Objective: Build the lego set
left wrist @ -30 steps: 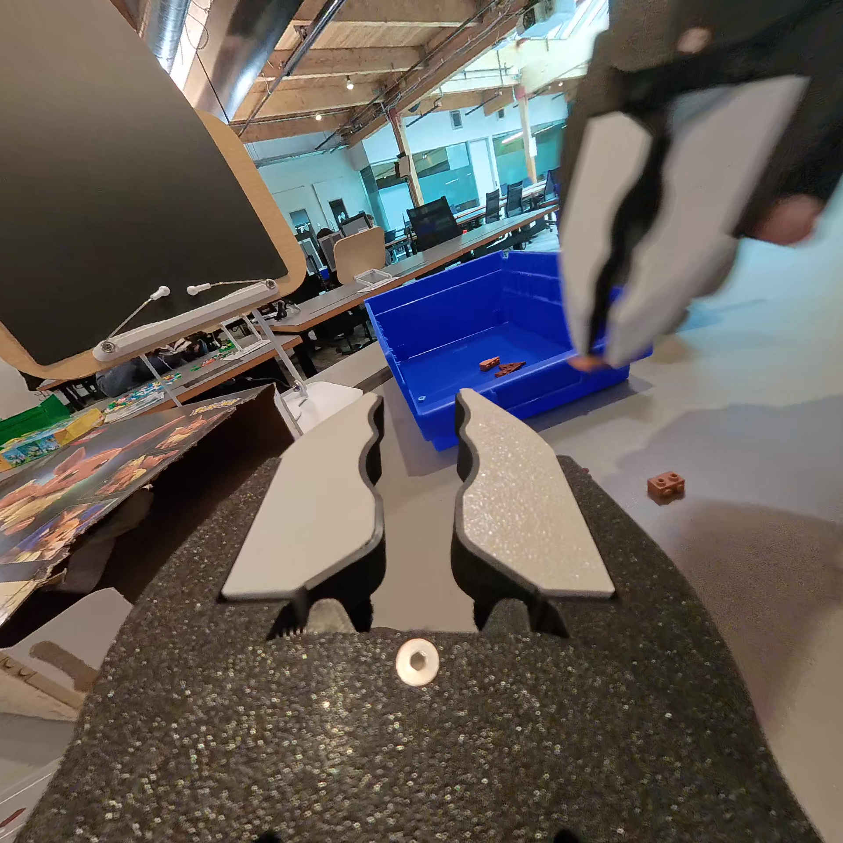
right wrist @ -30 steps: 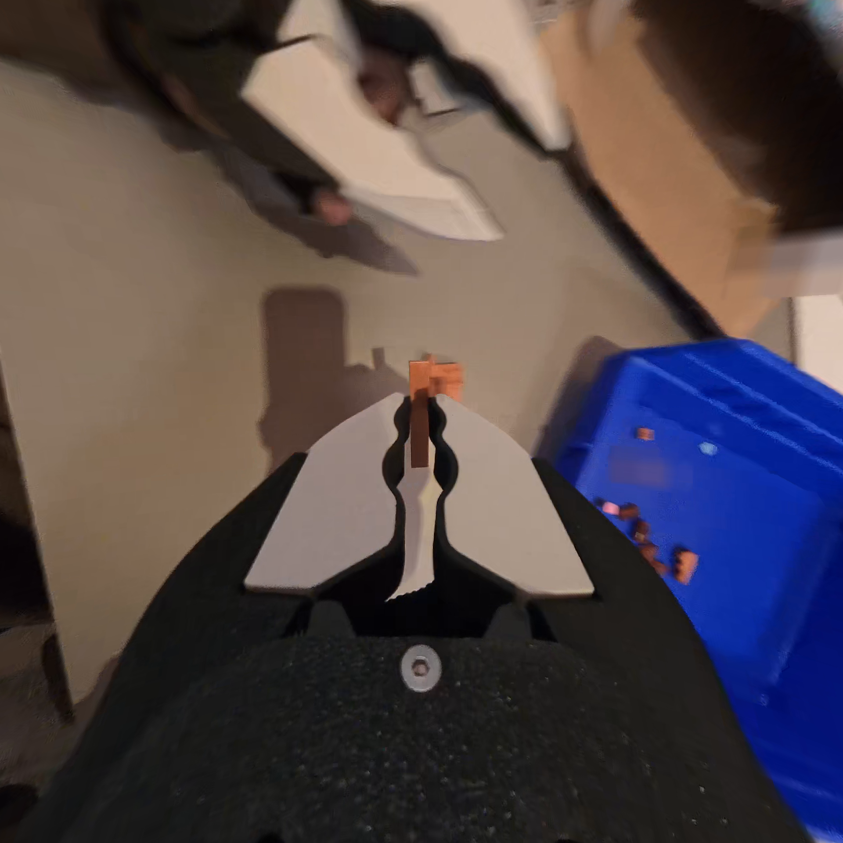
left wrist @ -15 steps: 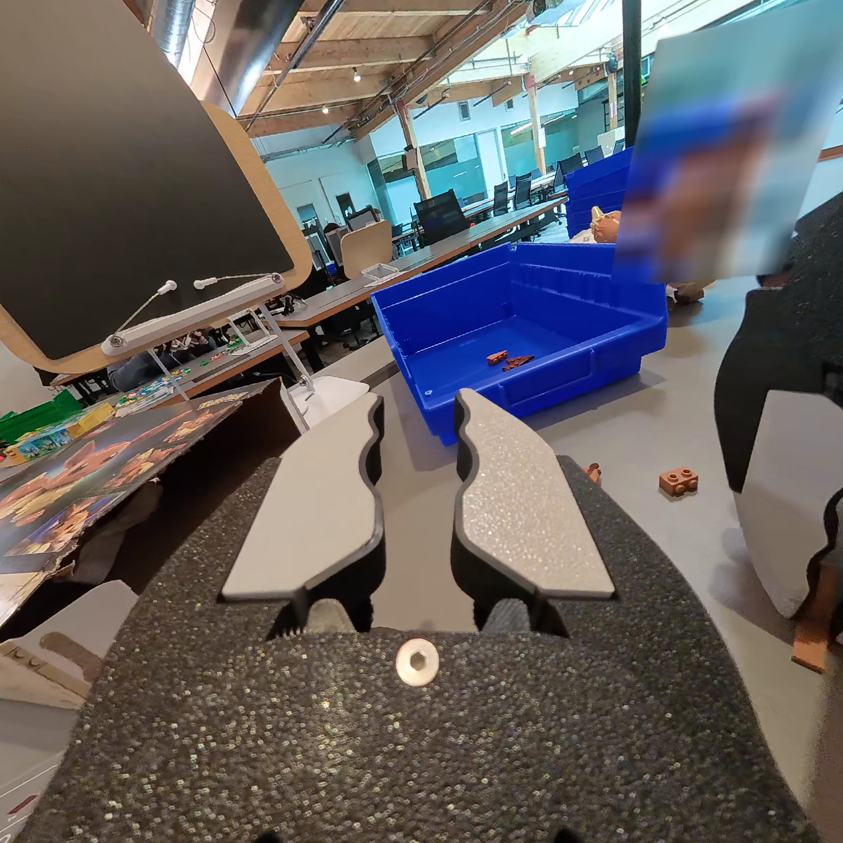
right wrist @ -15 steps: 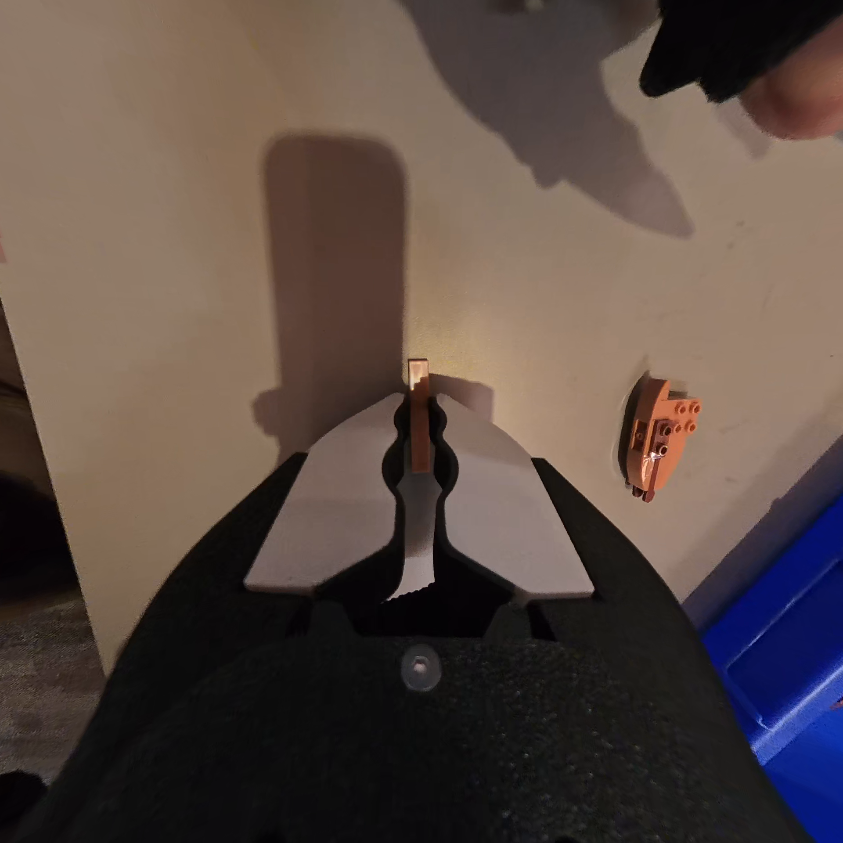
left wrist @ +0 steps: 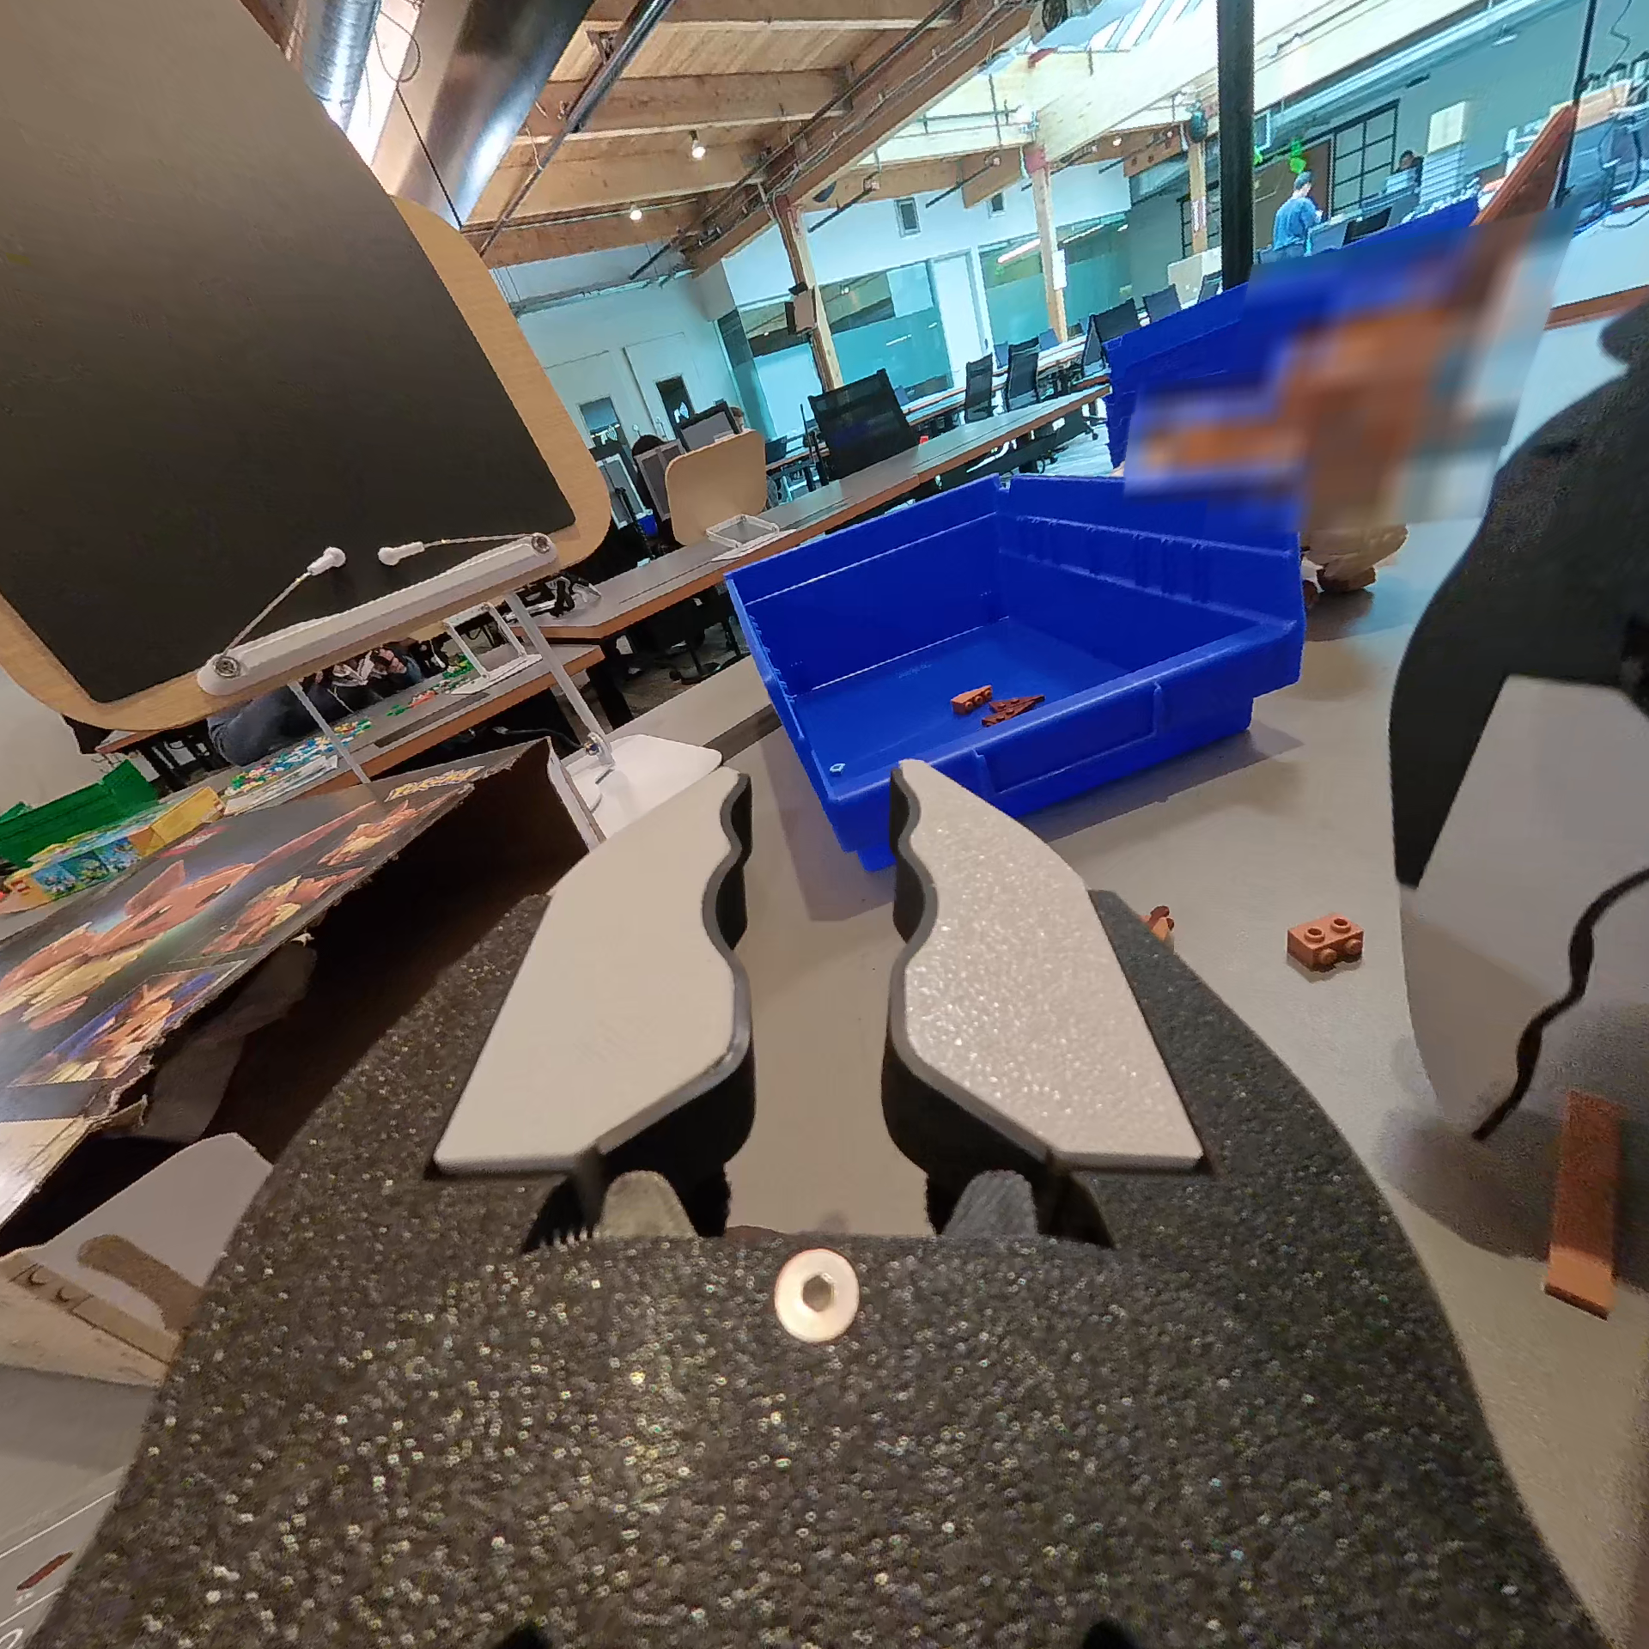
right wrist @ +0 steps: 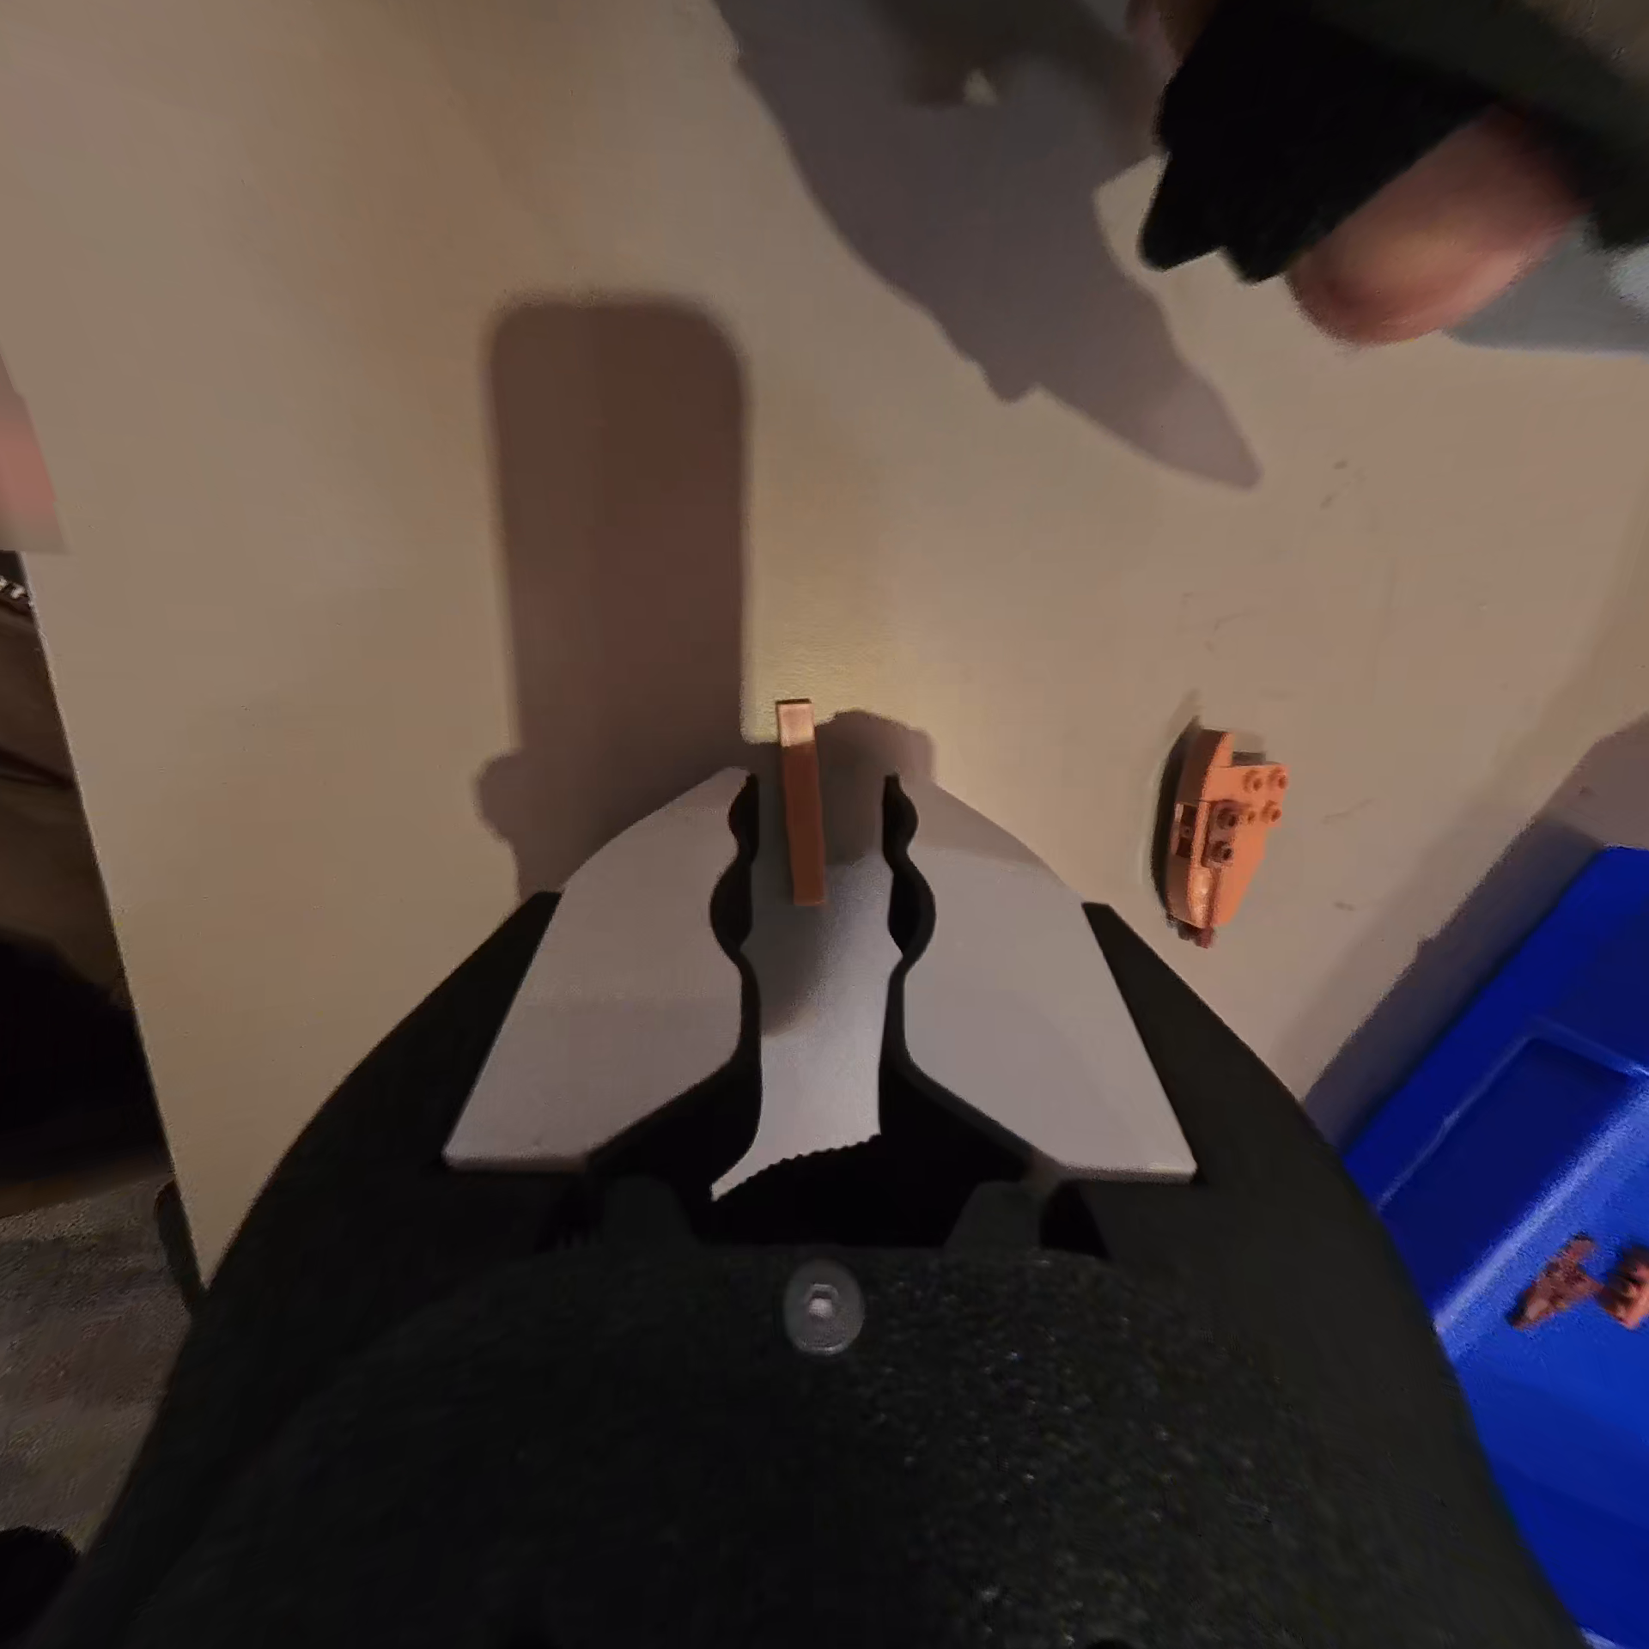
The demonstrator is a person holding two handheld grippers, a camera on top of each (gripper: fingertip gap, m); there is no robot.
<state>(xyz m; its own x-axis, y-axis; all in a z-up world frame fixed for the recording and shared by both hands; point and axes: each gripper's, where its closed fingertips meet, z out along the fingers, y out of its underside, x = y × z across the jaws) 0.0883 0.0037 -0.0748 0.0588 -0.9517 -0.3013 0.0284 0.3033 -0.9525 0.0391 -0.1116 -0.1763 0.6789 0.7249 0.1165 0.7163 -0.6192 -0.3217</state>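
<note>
My right gripper (right wrist: 818,785) points down at the grey table and is open. A thin flat orange-brown piece (right wrist: 800,821) stands on edge between its pads, with a gap on each side. The left wrist view shows that piece (left wrist: 1584,1200) under the right gripper's tips (left wrist: 1490,1115). A small orange-brown brick assembly (right wrist: 1218,830) lies to the right of it. My left gripper (left wrist: 821,785) is open and empty above the table, facing a blue bin (left wrist: 1071,767) that holds a few small brown pieces (left wrist: 995,705).
A loose brown studded brick (left wrist: 1325,940) lies on the table right of my left gripper. A black board on a white stand (left wrist: 223,357) and a printed box (left wrist: 178,910) stand at the left. The bin's corner (right wrist: 1517,1115) and a hand (right wrist: 1428,259) show in the right wrist view.
My right gripper came down from beside the bin to the table, shut on the flat piece, then opened its jaws; the piece stays on edge between them. My left gripper stayed open.
</note>
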